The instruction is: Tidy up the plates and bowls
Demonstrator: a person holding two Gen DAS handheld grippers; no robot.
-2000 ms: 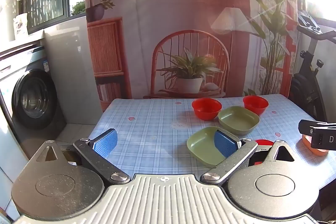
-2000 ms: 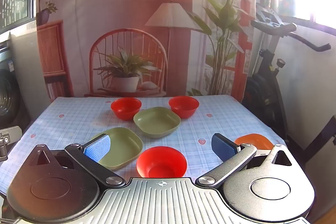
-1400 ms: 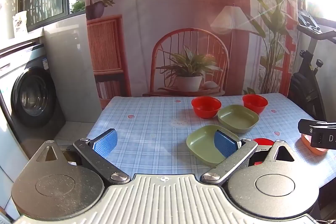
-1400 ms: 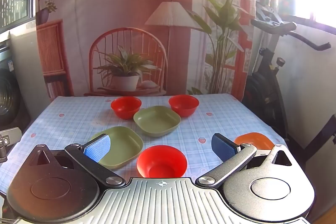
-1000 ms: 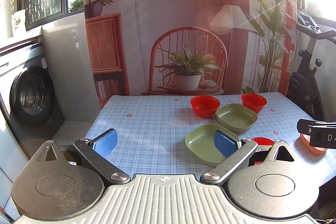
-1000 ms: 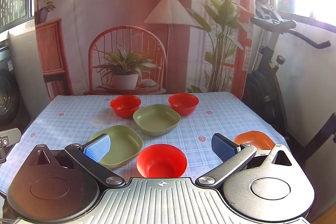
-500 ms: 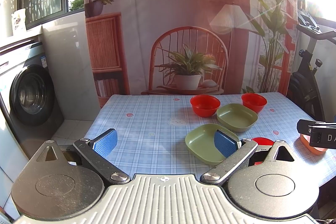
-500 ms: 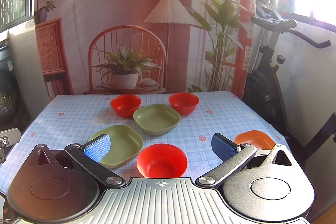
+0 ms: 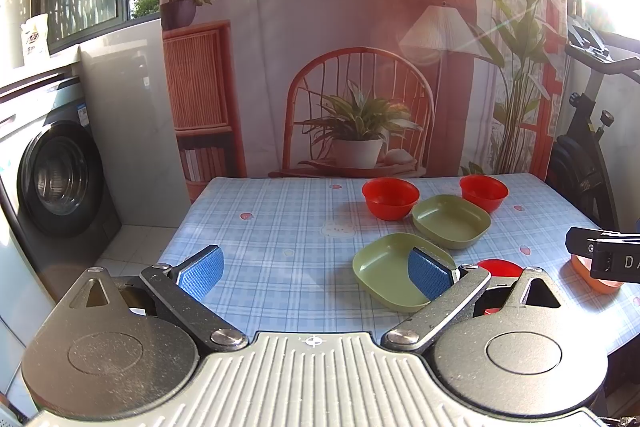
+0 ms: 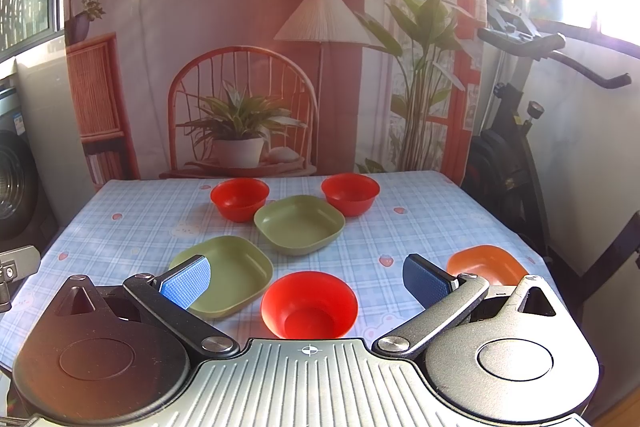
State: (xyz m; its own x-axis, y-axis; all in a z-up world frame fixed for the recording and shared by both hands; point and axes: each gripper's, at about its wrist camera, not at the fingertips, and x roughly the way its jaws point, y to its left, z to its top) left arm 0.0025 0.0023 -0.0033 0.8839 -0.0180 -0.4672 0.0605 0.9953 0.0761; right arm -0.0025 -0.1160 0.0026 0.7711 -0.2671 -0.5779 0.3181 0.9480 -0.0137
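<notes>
Right wrist view: the right gripper [image 10: 308, 281] hangs over the near edge of the checked surface [image 10: 420, 227] with its jaws spread wide and nothing between them. A red bowl [image 10: 309, 303] sits almost directly ahead between the jaws, a green square plate [image 10: 228, 275] lies just behind the left jaw, and an orange dish [image 10: 486, 263] lies just past the right jaw. Farther out from the jaws sit a second green plate [image 10: 299, 225] and two more red bowls [image 10: 239, 198] [image 10: 350, 193], all apart from one another.

The left gripper [image 9: 316, 273] is likewise wide open and empty, with the near green plate [image 9: 394, 275] just behind its right jaw.

Nothing looks stacked yet, so I'd say sorting is only starting. The near red bowl looks the likeliest first pick: lower the right jaws astride one rim wall, close gently on the thin plastic, then lift straight up so it doesn't skid across the cloth.
</notes>
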